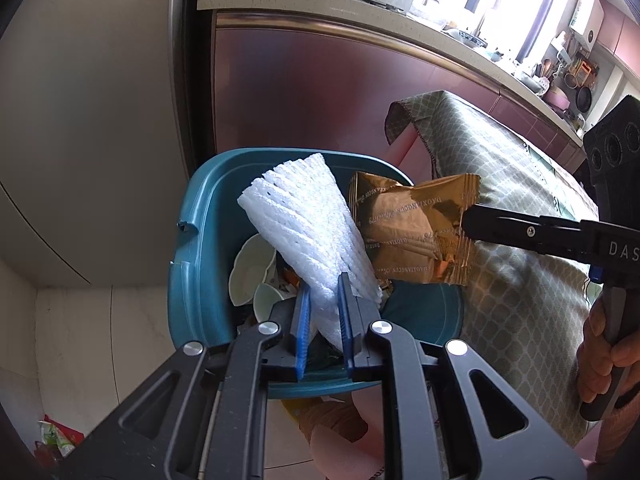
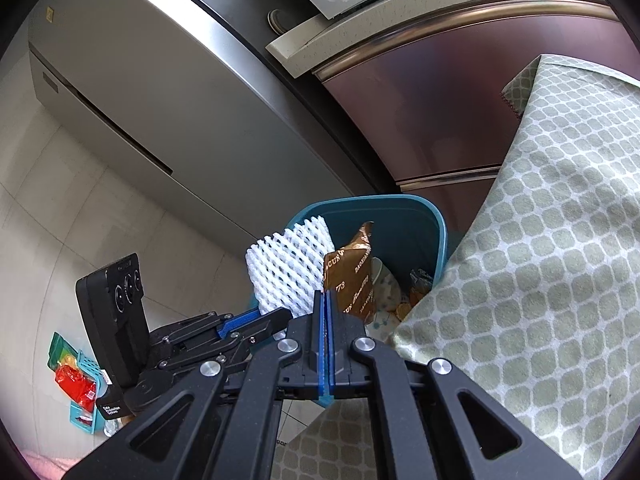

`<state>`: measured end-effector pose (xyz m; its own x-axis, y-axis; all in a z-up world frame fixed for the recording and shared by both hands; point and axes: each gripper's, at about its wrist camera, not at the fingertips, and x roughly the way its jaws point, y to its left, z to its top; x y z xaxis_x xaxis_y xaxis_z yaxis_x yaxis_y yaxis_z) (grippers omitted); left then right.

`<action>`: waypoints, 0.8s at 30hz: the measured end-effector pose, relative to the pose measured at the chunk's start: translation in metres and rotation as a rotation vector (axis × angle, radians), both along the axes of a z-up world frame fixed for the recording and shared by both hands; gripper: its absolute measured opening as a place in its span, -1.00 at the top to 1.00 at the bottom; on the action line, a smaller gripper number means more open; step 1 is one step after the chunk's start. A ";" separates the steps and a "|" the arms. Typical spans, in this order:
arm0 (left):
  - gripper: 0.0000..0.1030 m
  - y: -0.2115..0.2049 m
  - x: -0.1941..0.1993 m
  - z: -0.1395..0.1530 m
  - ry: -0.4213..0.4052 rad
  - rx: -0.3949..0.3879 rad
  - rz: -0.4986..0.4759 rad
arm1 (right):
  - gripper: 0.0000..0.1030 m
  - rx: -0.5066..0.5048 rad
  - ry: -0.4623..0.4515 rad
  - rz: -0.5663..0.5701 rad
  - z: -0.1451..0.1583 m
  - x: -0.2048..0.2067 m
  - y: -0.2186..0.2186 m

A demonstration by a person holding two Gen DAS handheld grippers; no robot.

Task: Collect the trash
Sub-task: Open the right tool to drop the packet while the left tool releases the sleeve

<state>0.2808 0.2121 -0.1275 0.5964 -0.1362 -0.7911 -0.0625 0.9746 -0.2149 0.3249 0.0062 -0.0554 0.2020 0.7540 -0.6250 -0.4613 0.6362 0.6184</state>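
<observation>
the left wrist view looks steeply down along its own fingers (image 1: 346,300) into the bin (image 1: 200,240), close above its rim, with the counter (image 1: 360,24) running away at the top. the right wrist view sits just beside it, tilted down less, facing the same bin (image 2: 436,232) from the side of the cloth (image 2: 540,240), with the fridge (image 2: 160,100) behind. both share the bin, foam net (image 1: 304,220), wrapper (image 1: 412,232) and cloth; each also sees the other gripper, the right gripper (image 1: 472,220) in the left view and the left gripper (image 2: 256,316) in the right.
</observation>
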 end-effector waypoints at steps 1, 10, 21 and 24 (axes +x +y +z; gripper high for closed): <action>0.72 0.000 0.002 -0.002 0.003 0.002 -0.002 | 0.98 -0.006 0.001 0.000 -0.001 0.002 0.001; 0.66 -0.002 0.012 -0.021 0.041 -0.007 0.001 | 0.92 -0.030 0.012 -0.014 -0.008 0.009 0.008; 0.65 -0.005 0.007 -0.022 0.012 -0.041 -0.021 | 0.82 -0.007 0.004 -0.019 -0.013 0.009 0.000; 0.56 -0.007 0.003 -0.017 -0.004 -0.047 -0.029 | 0.73 -0.009 -0.007 -0.022 -0.013 0.002 -0.006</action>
<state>0.2838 0.2049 -0.1445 0.5947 -0.1904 -0.7811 -0.0331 0.9649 -0.2604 0.3272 0.0006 -0.0681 0.2229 0.7440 -0.6300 -0.4518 0.6514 0.6095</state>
